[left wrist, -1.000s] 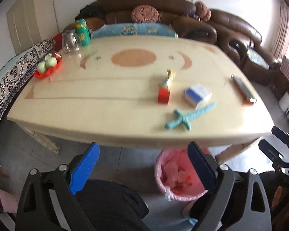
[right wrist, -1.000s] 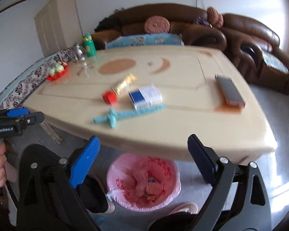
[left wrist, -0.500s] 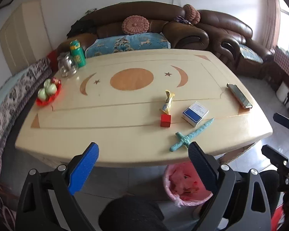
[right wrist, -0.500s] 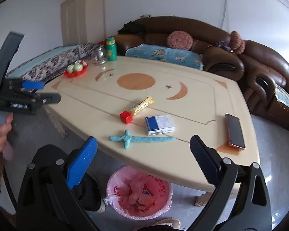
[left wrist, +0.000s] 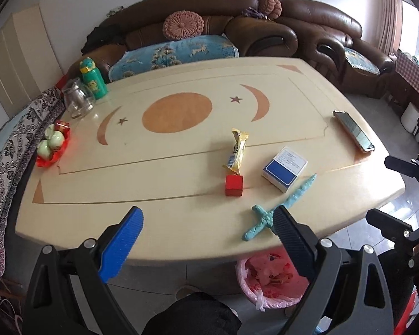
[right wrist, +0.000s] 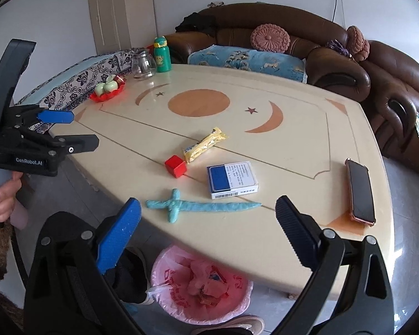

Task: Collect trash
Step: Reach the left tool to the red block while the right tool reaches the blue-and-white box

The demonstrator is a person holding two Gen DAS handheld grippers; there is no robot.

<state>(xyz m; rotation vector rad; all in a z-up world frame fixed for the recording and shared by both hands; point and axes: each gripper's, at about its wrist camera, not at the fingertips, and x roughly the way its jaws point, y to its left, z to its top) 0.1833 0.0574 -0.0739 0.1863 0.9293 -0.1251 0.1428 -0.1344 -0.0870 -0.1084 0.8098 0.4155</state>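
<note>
On the cream table (left wrist: 181, 167) (right wrist: 293, 128) lie a yellow snack wrapper (left wrist: 238, 148) (right wrist: 204, 144), a red cube (left wrist: 233, 185) (right wrist: 176, 165), a blue-and-white box (left wrist: 285, 168) (right wrist: 231, 179) and a teal toy sword (left wrist: 279, 206) (right wrist: 201, 206). A bin with a pink bag (left wrist: 271, 282) (right wrist: 201, 282) stands on the floor under the near edge. My left gripper (left wrist: 206, 240) is open and empty over the near table edge. My right gripper (right wrist: 206, 237) is open and empty, just in front of the sword.
A phone (left wrist: 353, 134) (right wrist: 360, 191) lies at the table's right edge. A red fruit dish (left wrist: 53, 146) (right wrist: 108, 89), a glass jar (left wrist: 78, 102) and a green bottle (left wrist: 93, 79) (right wrist: 162, 54) stand far left. A brown sofa (left wrist: 237, 28) runs behind.
Both grippers have risen and moved in toward the table, so the tabletop objects look nearer and larger. Both stay open and empty. Nothing on the table has moved.
</note>
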